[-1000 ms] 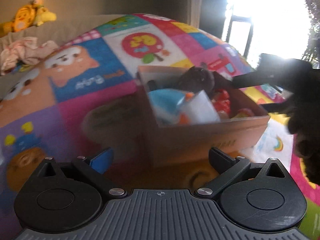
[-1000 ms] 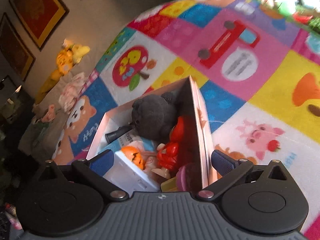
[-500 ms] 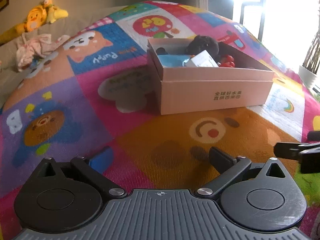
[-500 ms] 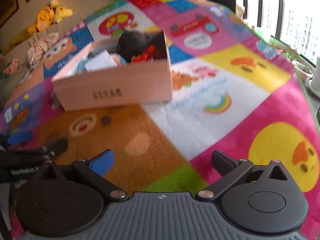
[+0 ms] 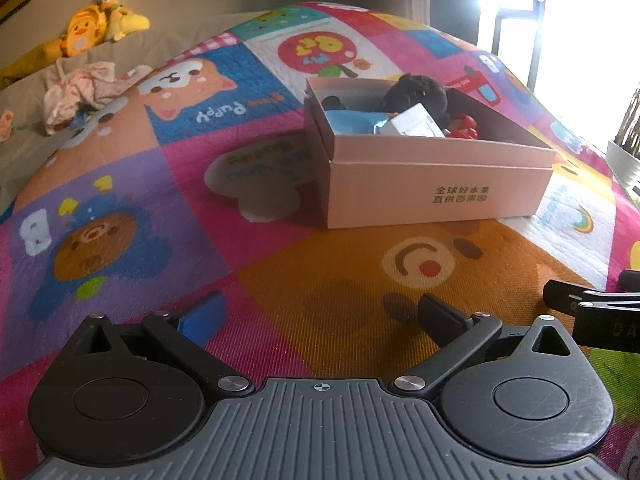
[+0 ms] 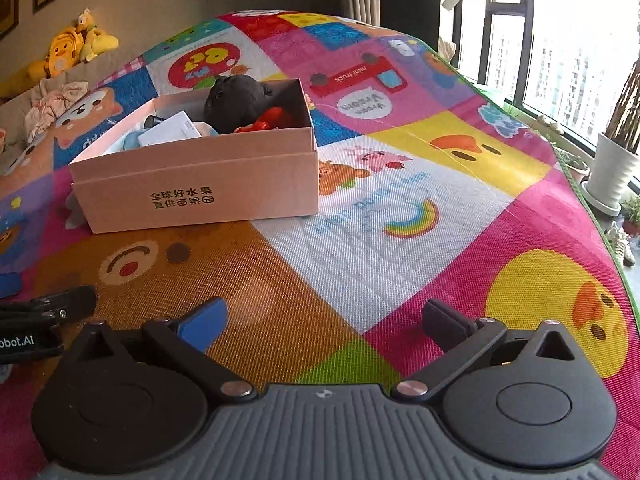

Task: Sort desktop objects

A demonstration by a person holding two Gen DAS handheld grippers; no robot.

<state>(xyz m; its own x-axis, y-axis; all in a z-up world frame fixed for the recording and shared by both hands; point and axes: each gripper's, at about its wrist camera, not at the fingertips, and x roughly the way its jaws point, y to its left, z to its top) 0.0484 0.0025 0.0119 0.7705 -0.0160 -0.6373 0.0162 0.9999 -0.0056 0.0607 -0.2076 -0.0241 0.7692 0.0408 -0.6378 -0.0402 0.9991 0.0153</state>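
A pink cardboard box [image 5: 436, 188] [image 6: 200, 184] stands on the colourful play mat. Inside it lie a black plush toy [image 5: 416, 94] [image 6: 236, 98], a white card box [image 5: 416, 122] [image 6: 170, 134], a blue item [image 5: 348, 120] and a red toy [image 5: 464, 126] [image 6: 268, 118]. My left gripper [image 5: 320, 314] is open and empty, low over the mat well in front of the box. My right gripper [image 6: 324, 318] is open and empty, also in front of the box, to its right. Each gripper shows at the edge of the other's view.
The play mat [image 6: 400, 220] covers the whole surface. A sofa with yellow plush toys [image 5: 92, 28] and crumpled clothes [image 5: 80, 88] stands at the far left. Windows and potted plants [image 6: 616, 160] are on the right beyond the mat's edge.
Both grippers have drawn back from above the box to low over the mat in front of it. Both stayed open and empty.
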